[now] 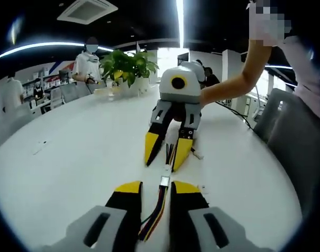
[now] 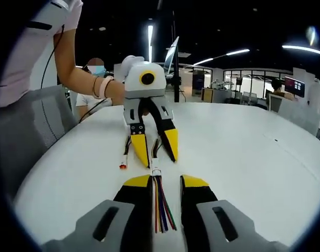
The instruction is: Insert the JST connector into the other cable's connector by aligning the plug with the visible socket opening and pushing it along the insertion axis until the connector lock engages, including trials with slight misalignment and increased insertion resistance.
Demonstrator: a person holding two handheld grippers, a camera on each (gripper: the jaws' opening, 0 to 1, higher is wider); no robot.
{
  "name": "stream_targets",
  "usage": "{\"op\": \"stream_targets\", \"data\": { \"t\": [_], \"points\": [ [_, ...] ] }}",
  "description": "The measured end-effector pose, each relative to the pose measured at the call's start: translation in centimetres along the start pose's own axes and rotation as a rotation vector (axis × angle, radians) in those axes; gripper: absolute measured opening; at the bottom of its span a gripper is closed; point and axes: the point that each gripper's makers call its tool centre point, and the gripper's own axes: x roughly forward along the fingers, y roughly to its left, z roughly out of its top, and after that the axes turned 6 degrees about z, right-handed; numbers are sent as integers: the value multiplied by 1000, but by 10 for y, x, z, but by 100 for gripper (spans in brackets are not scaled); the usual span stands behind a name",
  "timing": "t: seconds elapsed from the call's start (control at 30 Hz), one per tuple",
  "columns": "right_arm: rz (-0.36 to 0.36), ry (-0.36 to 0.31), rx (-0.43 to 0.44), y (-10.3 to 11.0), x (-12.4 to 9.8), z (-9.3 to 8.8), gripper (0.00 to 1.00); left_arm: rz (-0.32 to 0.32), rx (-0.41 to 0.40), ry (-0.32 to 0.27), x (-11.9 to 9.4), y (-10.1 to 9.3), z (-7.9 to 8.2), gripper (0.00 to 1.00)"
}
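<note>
Two cables lie end to end on the white table (image 1: 81, 157). Their white JST connectors (image 1: 165, 176) meet between the two grippers, and I cannot tell whether they are fully seated. In the left gripper view my left gripper (image 1: 158, 188) stands open, with the multicoloured wires (image 1: 155, 212) running loose between its jaws. Opposite it, my right gripper (image 1: 163, 164) points tip-down at the table, jaws spread wider than the dark wires (image 1: 169, 151) between them. In the right gripper view the right gripper (image 2: 166, 181) straddles coloured wires (image 2: 161, 207) behind the connector (image 2: 156, 171), and the left gripper (image 2: 160, 161) faces it.
A person's arm (image 1: 228, 86) holds the far gripper. A grey chair (image 1: 291, 131) stands at the table's right edge. At the far end sits a potted plant (image 1: 125, 65), with people behind it. A loose red-tipped lead (image 2: 123, 165) lies beside the left gripper.
</note>
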Motion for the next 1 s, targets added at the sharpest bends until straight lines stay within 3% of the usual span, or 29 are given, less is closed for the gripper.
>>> {"op": "stream_targets", "data": {
  "t": [0.3,0.53,0.8,1.0],
  "points": [
    [-35,-35,-4,-9,-13,11,20,28,31,-3,-6,0,11,22],
    [-44,-62,-46,-3,-27,32,19,34,48,-30,-17,-4,26,22],
    [-23,-24,-62,8,-41,27,19,-6,97,-15,-27,-25,33,21],
    [27,19,-95,27,-44,18,13,-25,117,6,-34,-35,26,21]
  ]
}}
